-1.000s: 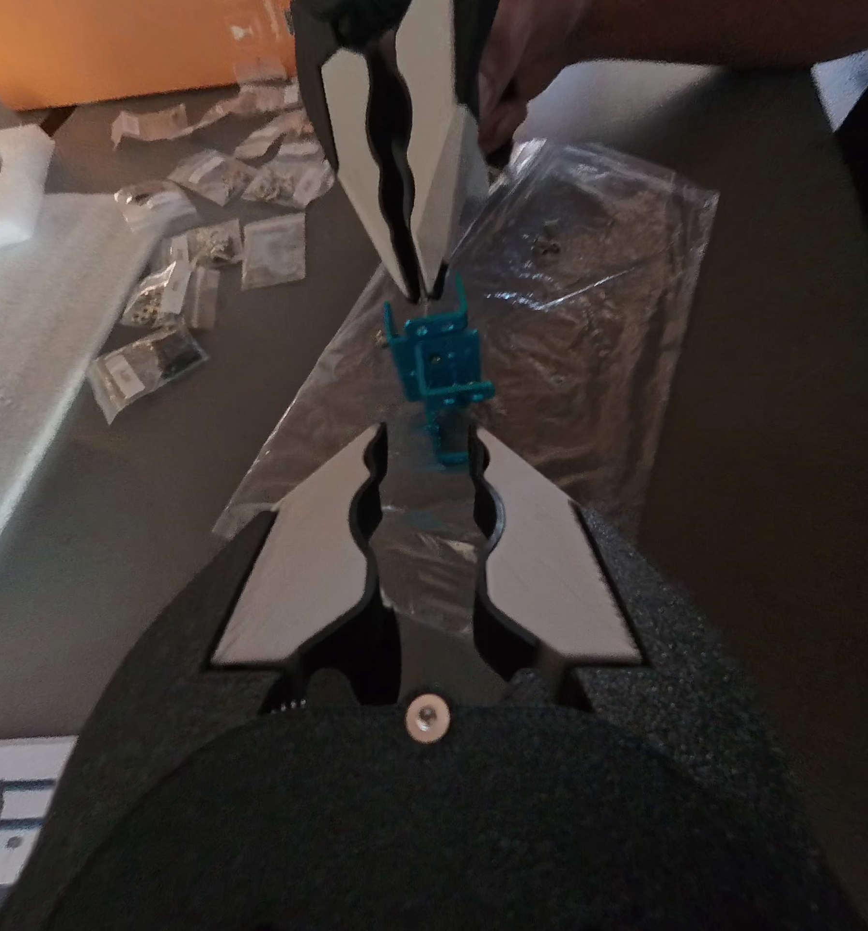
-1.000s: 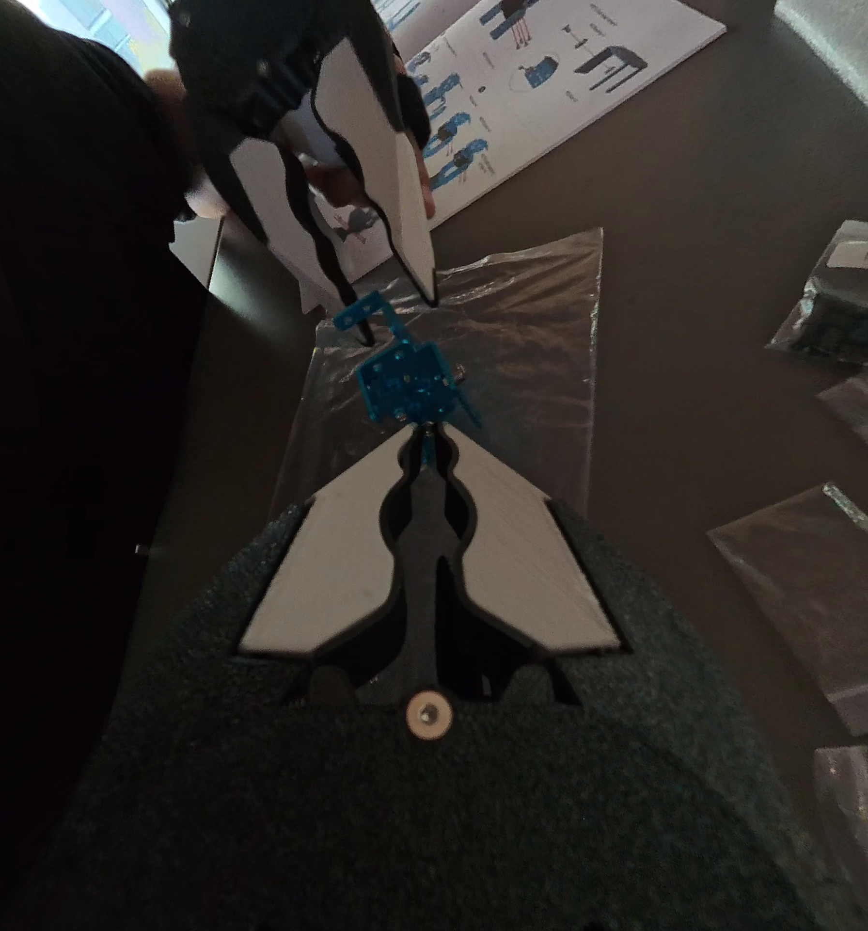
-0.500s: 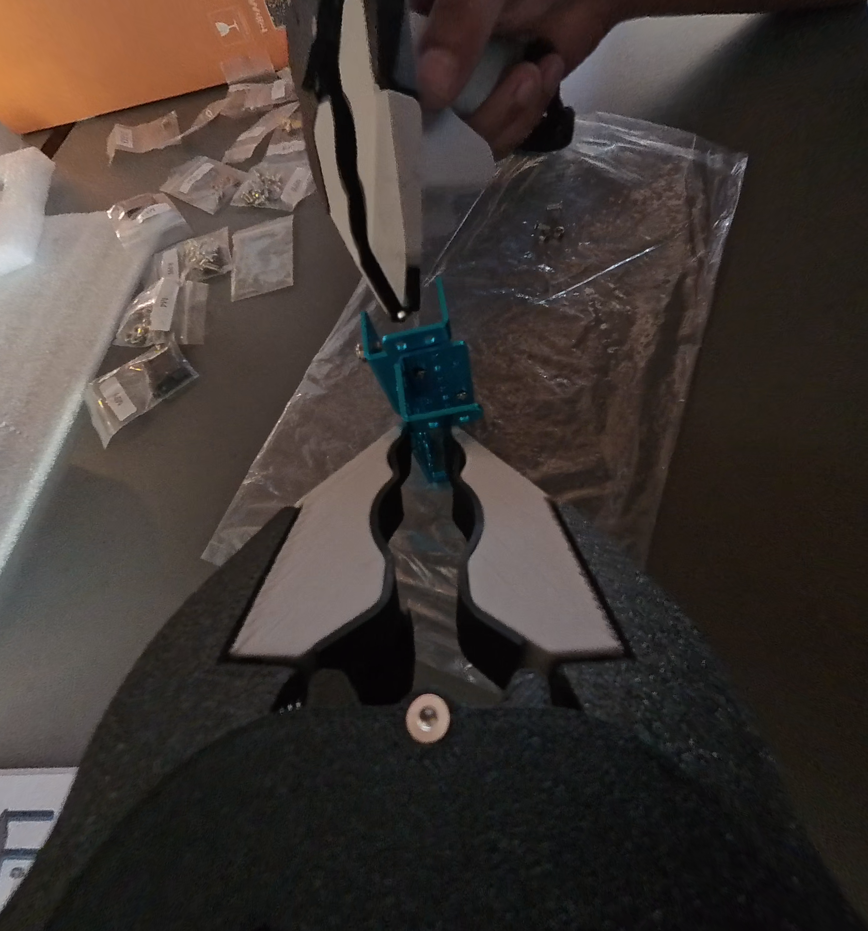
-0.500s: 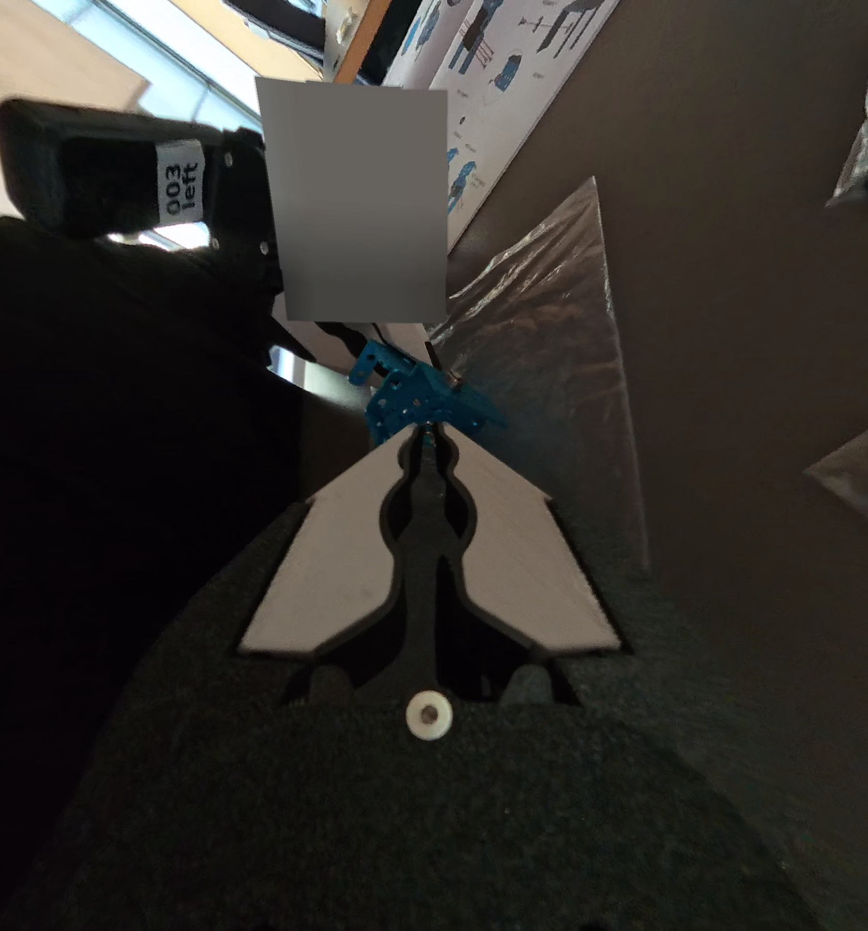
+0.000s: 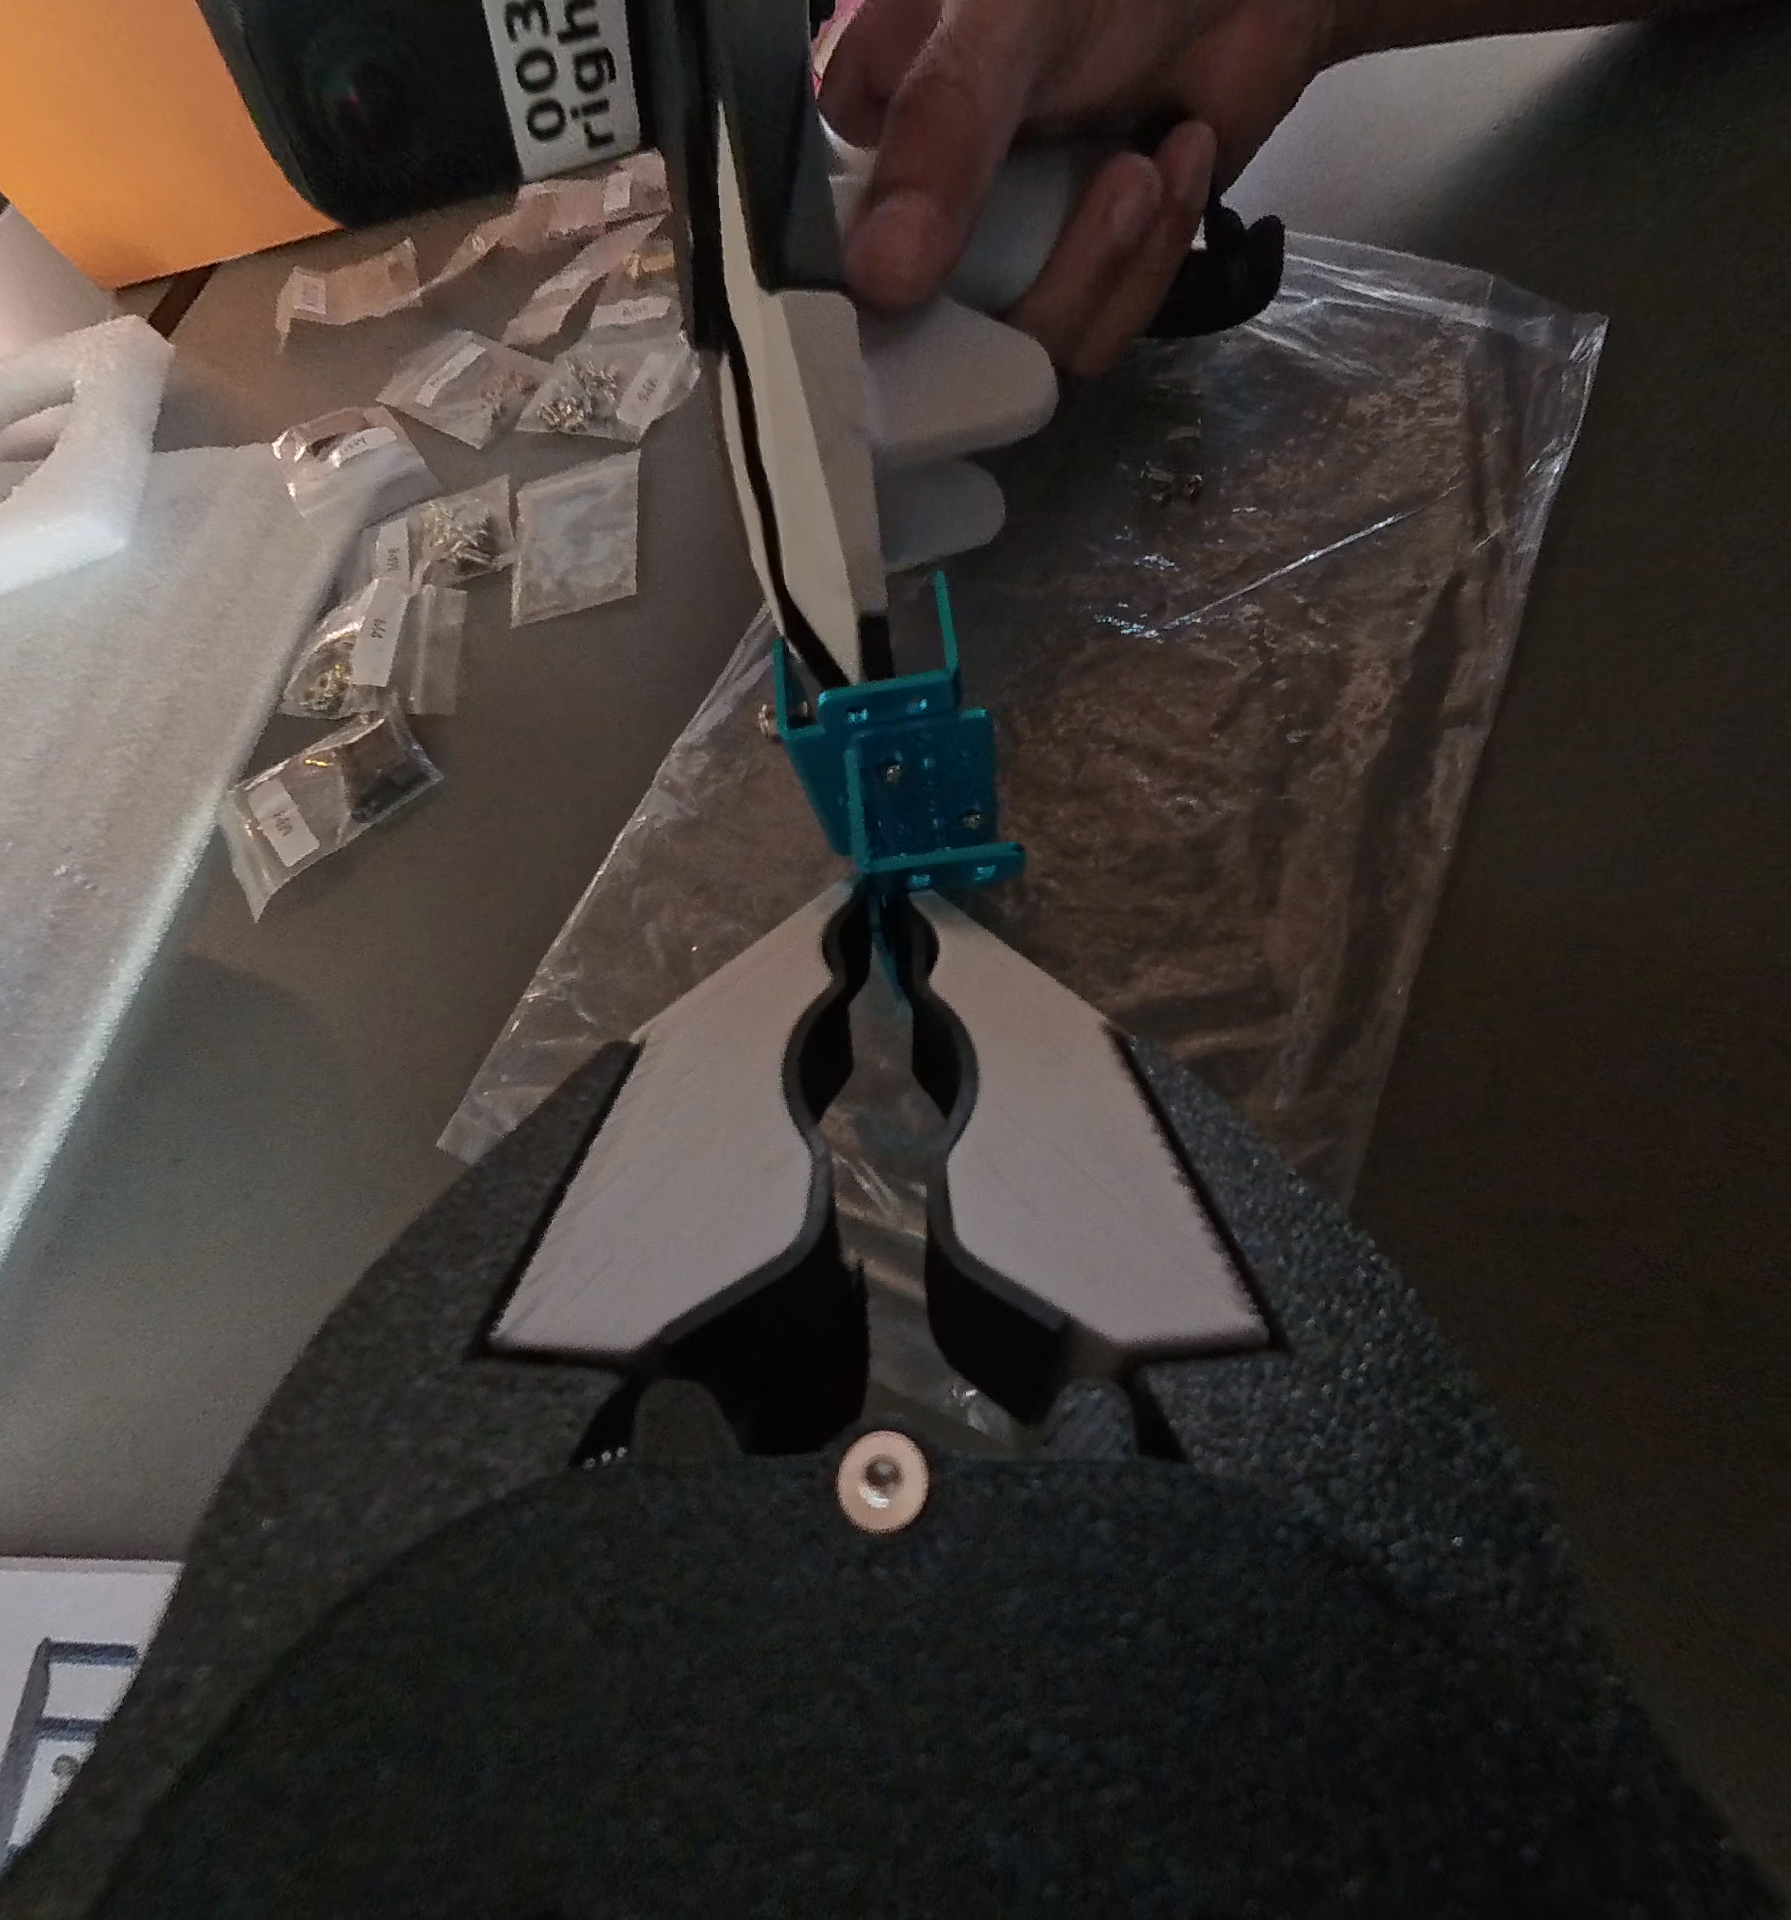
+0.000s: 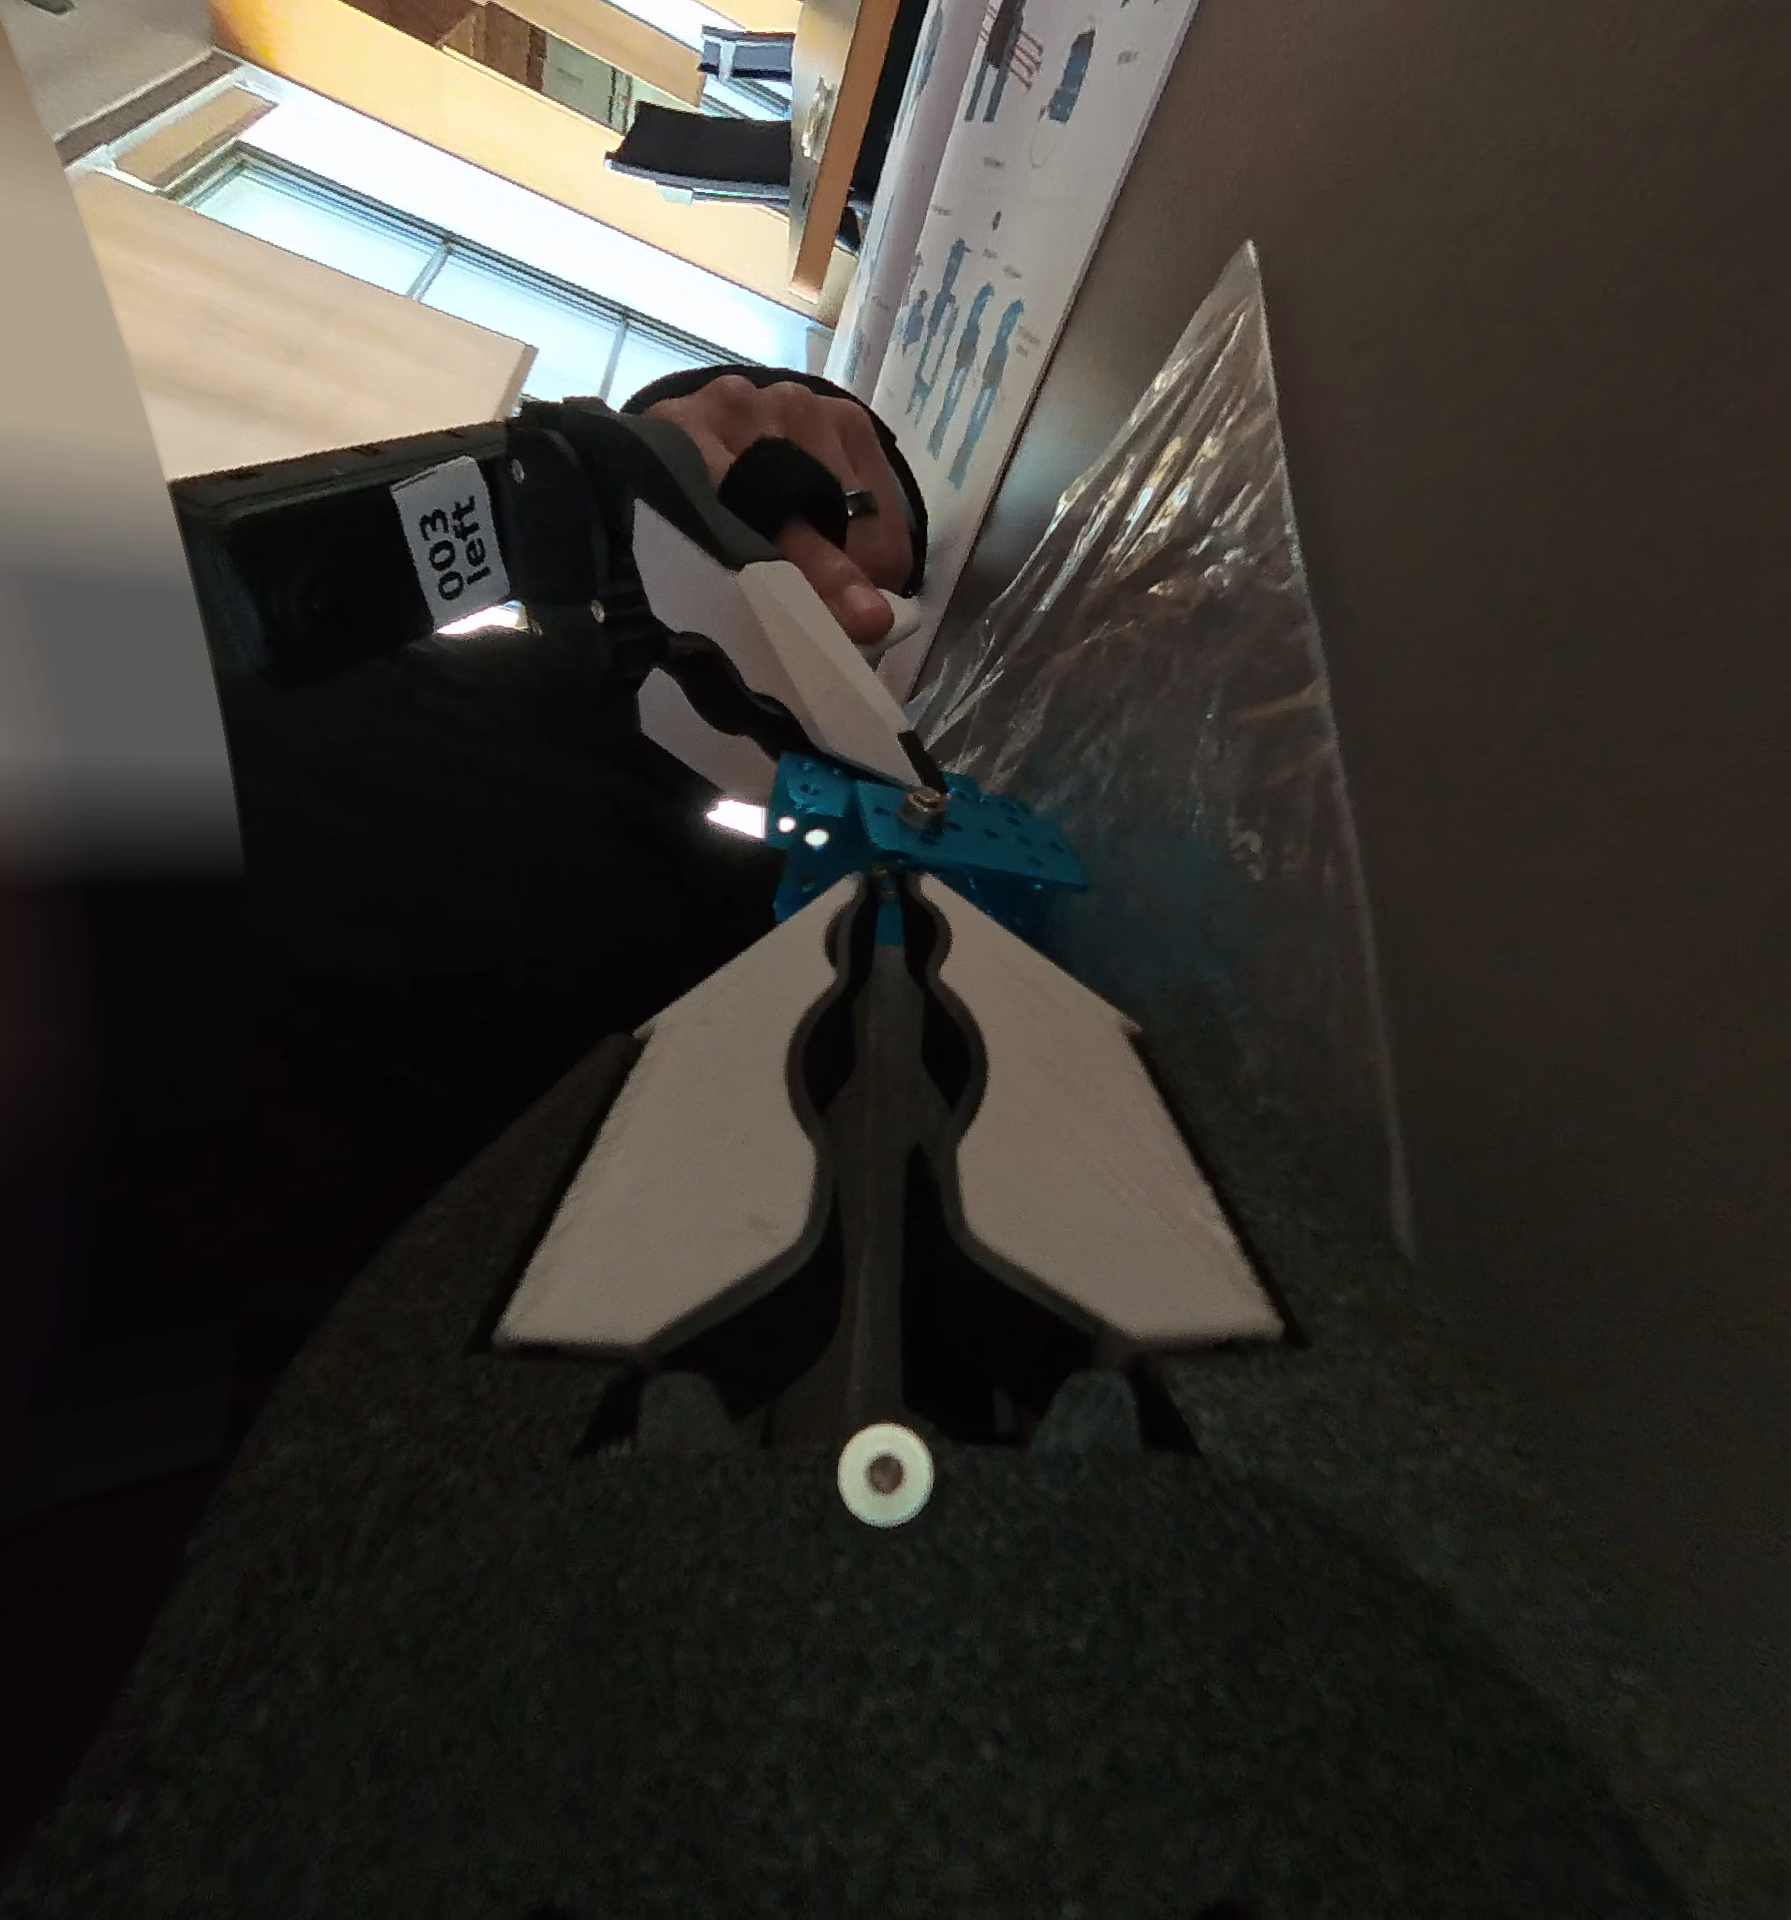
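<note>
A blue metal bracket assembly [image 5: 912,790] with small holes and screws hangs in the air between both grippers. My left gripper [image 5: 883,914] is shut on its thin lower tab. My right gripper [image 5: 855,649] comes down from above, held by a hand [image 5: 974,135], and is shut on the assembly's upper U-shaped bracket. In the right wrist view my right gripper [image 6: 886,883] pinches the blue assembly [image 6: 974,831] edge-on. There the left gripper [image 6: 912,769] grips the far side beside a silver nut [image 6: 922,805].
A clear plastic bag [image 5: 1234,675] lies flat on the dark table under the assembly. Several small bags of screws [image 5: 475,447] lie at the left, by white foam [image 5: 39,623] and an orange box [image 5: 91,125]. A printed instruction sheet [image 6: 995,208] lies beyond the bag. Both grippers' tips are close together, under 4 cm apart.
My left gripper was open around the assembly's lower tab and has closed on it. The right gripper has tilted and rolled while still holding the assembly, which now sits closer.
</note>
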Demonstrator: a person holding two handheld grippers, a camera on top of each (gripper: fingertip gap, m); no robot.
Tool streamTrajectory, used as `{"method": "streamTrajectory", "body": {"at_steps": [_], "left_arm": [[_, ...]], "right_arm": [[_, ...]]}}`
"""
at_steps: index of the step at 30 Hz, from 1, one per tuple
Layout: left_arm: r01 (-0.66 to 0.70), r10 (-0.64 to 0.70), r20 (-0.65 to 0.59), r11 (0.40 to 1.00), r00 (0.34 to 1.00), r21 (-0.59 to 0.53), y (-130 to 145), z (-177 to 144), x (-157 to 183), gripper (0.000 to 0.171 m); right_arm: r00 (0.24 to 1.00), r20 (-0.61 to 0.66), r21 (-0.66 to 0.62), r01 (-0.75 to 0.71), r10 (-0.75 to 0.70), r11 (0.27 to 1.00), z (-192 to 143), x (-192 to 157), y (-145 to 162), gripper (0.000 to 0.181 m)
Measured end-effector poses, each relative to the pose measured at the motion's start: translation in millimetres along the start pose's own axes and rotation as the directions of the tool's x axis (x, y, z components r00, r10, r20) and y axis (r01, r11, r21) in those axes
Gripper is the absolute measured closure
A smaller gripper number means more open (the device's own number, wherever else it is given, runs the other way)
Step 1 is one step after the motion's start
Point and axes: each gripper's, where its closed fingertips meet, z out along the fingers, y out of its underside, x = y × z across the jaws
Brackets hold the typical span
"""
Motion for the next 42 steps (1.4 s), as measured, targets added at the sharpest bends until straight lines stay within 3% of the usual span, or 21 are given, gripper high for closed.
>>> {"method": "streamTrajectory", "body": {"at_steps": [10, 42], "left_arm": [[-0.001, 0.001, 0.009, 1.000, 1.000, 0.000, -0.7, 0.7, 0.0, 0.169], [0.002, -0.002, 0.013, 1.000, 1.000, -0.003, -1.4, 2.1, 0.2, 0.169]], "right_arm": [[0.998, 0.060, 0.018, -0.035, 0.033, 0.999, 2.2, -7.1, -0.8, 0.179], [0.994, 0.048, 0.030, -0.094, 0.093, 0.995, 4.3, 0.9, 1.0, 0.172]]}}
